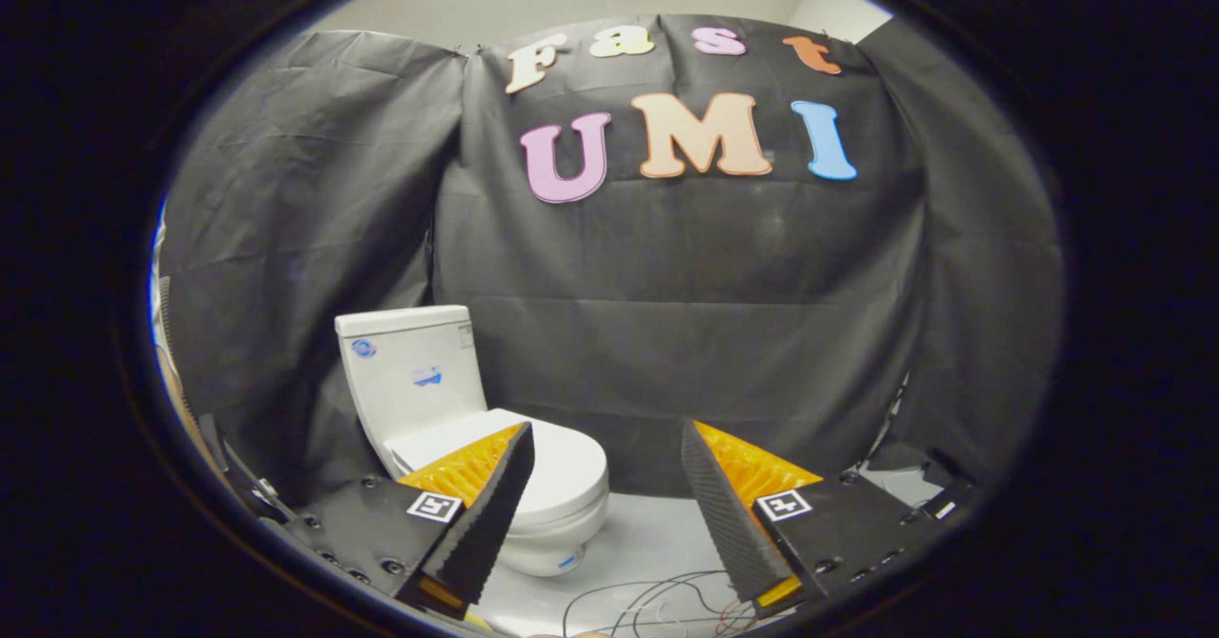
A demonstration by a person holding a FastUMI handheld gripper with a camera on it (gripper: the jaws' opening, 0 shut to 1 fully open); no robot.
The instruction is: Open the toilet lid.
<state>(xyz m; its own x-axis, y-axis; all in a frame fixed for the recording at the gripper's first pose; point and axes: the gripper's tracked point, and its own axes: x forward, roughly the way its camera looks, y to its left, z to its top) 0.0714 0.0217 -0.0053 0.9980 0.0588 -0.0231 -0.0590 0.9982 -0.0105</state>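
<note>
While the toilet lid (557, 467) lies closed, the hand-held gripper (607, 448) hangs wide open, empty; approach its front edge next.

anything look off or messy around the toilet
Loose wires lie tangled on the floor between the toilet and the open hand-held gripper. The lid is down and looks intact.
</note>
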